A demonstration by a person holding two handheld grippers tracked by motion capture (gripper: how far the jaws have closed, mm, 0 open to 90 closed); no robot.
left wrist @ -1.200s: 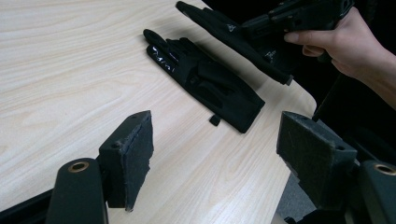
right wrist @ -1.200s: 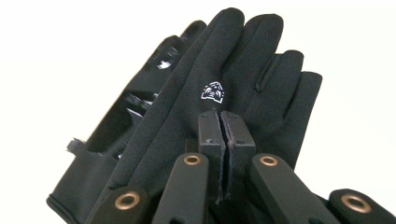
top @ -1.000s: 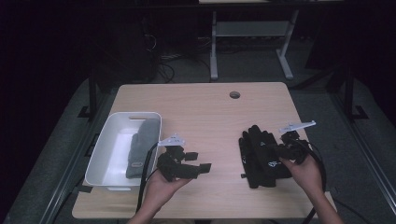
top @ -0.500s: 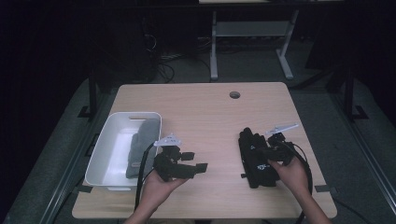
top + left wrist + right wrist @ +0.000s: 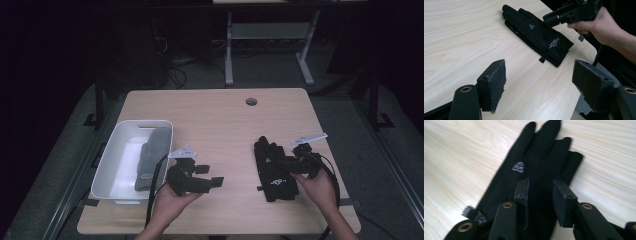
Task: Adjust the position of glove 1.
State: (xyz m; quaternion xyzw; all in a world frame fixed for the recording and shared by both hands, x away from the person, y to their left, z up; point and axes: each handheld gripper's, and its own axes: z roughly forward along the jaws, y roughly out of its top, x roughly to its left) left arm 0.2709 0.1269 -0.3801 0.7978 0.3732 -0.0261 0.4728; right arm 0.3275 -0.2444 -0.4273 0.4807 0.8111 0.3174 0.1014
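So I'm at the wooden table (image 5: 215,115) with a gripper in each hand. My right gripper (image 5: 287,162) sits in the lower right of the high view, right over the black gloves (image 5: 274,170), which lie flat on the table in what looks like a stack of two, fingers pointing toward the top of the frame. In the right gripper view my right gripper (image 5: 540,195) has its jaws a small way apart above the black gloves (image 5: 531,175), and they've just been opening. There's only a narrow gap between the pads and I see no fabric pinched in it, so nothing is held; the glove just lies underneath. A little white logo shows on the back of the top glove.

My left gripper (image 5: 212,182) is in the lower middle-left of the high view, hovering over bare table just right of the white bin (image 5: 112,160). Its jaws stand wide apart with nothing between them, which the left gripper view shows well: the left gripper (image 5: 539,75) frames plain wood, with the black gloves (image 5: 536,32) up in the top middle of that frame and my right hand (image 5: 599,27) holding the other gripper at the upper right.

In the white bin, at the left of the high view, there's a grey glove (image 5: 152,155) lying along its right side.
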